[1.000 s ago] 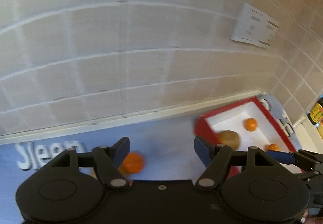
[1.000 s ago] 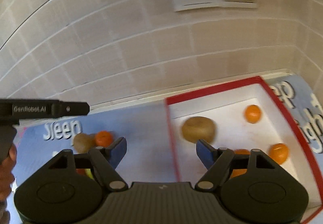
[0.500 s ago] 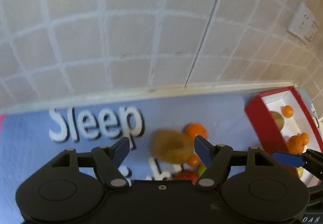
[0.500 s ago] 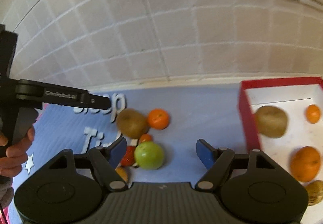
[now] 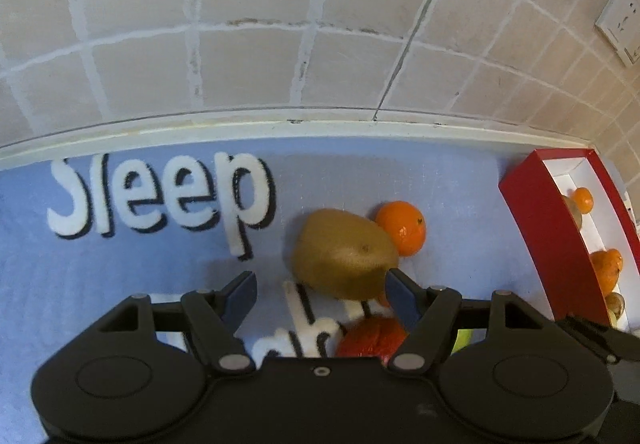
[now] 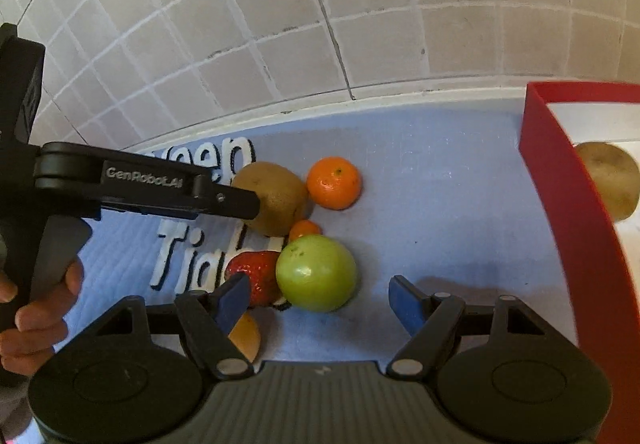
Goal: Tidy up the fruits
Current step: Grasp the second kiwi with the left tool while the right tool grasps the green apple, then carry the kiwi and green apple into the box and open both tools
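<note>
The box (image 6: 560, 203), red outside and white inside, is sitting well to the right of both tongs, and fruit is already lying in it; more fruit is still clustered on the mat (image 5: 120, 264). The left tongs (image 5: 320, 292) are standing wide and empty with the kiwi (image 5: 344, 256) just ahead, nearer the right finger than the left; to grip well they likely need shifting right so the kiwi sits midway, then closing gently across its narrow girth, since the orange (image 5: 402, 228) is touching it and may roll. The right tongs (image 6: 320, 298) are also gaping wide and empty, with the green fruit (image 6: 316, 272) just ahead between the fingers. The strawberry (image 6: 254, 276) is being half covered by the left fingertip, a yellow-orange fruit (image 6: 246, 336) is mostly hidden behind that finger, and a small orange piece (image 6: 305, 230) is wedged among the others, too little showing to identify.
</note>
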{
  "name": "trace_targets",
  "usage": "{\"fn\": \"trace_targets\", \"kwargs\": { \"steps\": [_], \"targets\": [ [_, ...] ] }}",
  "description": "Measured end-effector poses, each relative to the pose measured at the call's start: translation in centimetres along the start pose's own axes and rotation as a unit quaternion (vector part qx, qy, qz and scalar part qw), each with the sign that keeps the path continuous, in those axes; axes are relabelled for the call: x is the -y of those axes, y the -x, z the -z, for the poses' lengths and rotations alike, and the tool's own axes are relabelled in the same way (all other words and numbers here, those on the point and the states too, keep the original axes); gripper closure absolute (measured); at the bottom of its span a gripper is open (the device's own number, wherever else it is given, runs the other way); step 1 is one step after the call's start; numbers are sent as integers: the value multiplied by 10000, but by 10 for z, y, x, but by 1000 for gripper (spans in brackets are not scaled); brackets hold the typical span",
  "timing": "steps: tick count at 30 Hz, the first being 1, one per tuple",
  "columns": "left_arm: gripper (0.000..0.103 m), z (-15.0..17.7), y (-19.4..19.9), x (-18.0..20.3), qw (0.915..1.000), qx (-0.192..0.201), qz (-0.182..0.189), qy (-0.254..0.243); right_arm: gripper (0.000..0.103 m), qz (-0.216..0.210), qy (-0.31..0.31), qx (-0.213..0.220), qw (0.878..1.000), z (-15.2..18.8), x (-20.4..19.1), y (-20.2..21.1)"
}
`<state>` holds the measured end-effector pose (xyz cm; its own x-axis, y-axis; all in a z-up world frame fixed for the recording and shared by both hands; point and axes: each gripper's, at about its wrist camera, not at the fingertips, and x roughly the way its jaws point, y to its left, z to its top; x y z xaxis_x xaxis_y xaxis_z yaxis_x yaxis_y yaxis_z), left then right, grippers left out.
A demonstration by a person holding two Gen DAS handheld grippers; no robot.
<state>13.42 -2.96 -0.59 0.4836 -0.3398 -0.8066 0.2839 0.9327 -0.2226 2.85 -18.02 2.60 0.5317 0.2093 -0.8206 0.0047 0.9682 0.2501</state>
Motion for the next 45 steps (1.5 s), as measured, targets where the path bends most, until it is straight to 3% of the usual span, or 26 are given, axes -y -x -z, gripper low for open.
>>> {"fn": "trace_targets", "kwargs": {
  "steps": [10, 14, 19, 23, 24, 26, 27, 45],
  "targets": [
    [16, -9, -27, 14, 9997, -130, 46, -219, 26, 214, 241, 23, 9995, 1, -2, -18],
    [12, -9, -40, 20, 9989, -197, -95, -409, 24, 45, 68, 168, 9998, -1, 5, -20],
    [0, -10, -52, 20, 9995, -88, -193, -227, 14, -156, -80, 276, 9995, 0, 13, -26],
    [0, -6, -51, 19, 9995, -30, -185, -243, 14, -160, -37, 374, 9992, 3, 13, -25],
    [1, -5, -49, 19, 9995, -15, -190, -235, 14, -117, 3, 372, 9992, 2, 11, -24],
    [14, -2, -44, 19, 9997, 48, -72, -247, 26, -71, 27, 390, 9992, 1, 9, -21],
    [21, -2, -42, 20, 9996, 86, 13, -274, 49, -127, -3, 421, 9990, -1, 8, -19],
    [22, 17, 1, -8, 9980, 271, -525, 235, 51, -119, -322, 404, 9986, -9, 13, 12]
  ]
}}
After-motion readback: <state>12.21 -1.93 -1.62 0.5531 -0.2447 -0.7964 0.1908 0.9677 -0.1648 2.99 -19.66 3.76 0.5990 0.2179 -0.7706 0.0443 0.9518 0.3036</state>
